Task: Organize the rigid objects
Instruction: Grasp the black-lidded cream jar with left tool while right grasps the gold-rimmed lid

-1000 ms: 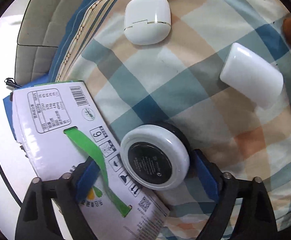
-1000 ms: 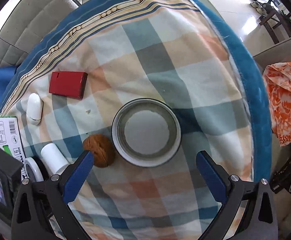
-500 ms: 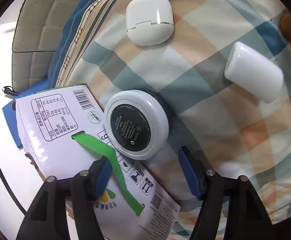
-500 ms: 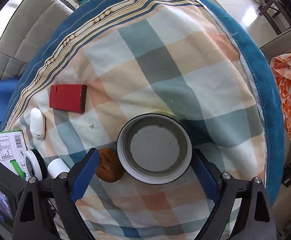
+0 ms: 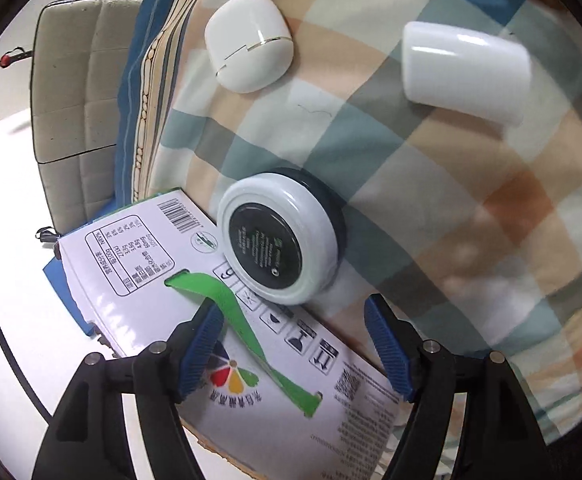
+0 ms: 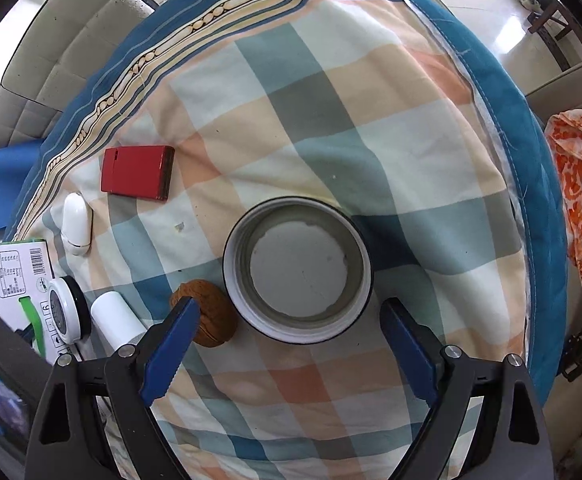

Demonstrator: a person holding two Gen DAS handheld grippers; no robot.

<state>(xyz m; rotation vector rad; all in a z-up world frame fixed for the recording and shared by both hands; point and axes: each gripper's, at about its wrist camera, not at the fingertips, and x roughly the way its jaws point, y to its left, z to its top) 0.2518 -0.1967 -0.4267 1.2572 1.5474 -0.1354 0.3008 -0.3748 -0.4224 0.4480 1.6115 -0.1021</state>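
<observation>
We see a round jar (image 5: pixel 281 240) with a white rim and black label face, tilted on its side: its left edge leans on a white printed carton (image 5: pixel 139 256) with a green strap (image 5: pixel 243 320), its right side rests on the checked cloth (image 5: pixel 471 208). Our left gripper (image 5: pixel 295 352) hangs just near of the jar, its blue-padded fingers (image 5: pixel 201 350) apart and holding nothing. Our right gripper (image 6: pixel 289 344) is also spread wide and empty, with a white-rimmed bowl (image 6: pixel 297 270) just beyond its fingertips.

We count one jar, one white rounded case (image 5: pixel 249 42) far left, one white cylinder (image 5: pixel 465 72) far right, one red flat box (image 6: pixel 137 172), one brown walnut-like shell (image 6: pixel 211 316) and one bowl.

The shell sits touching or nearly touching the bowl's left side, partly behind the right gripper's left finger. An orange patterned cloth (image 6: pixel 579 172) lies off to the right, and grey cushions (image 5: pixel 73 80) lie beyond the blue border at left.
</observation>
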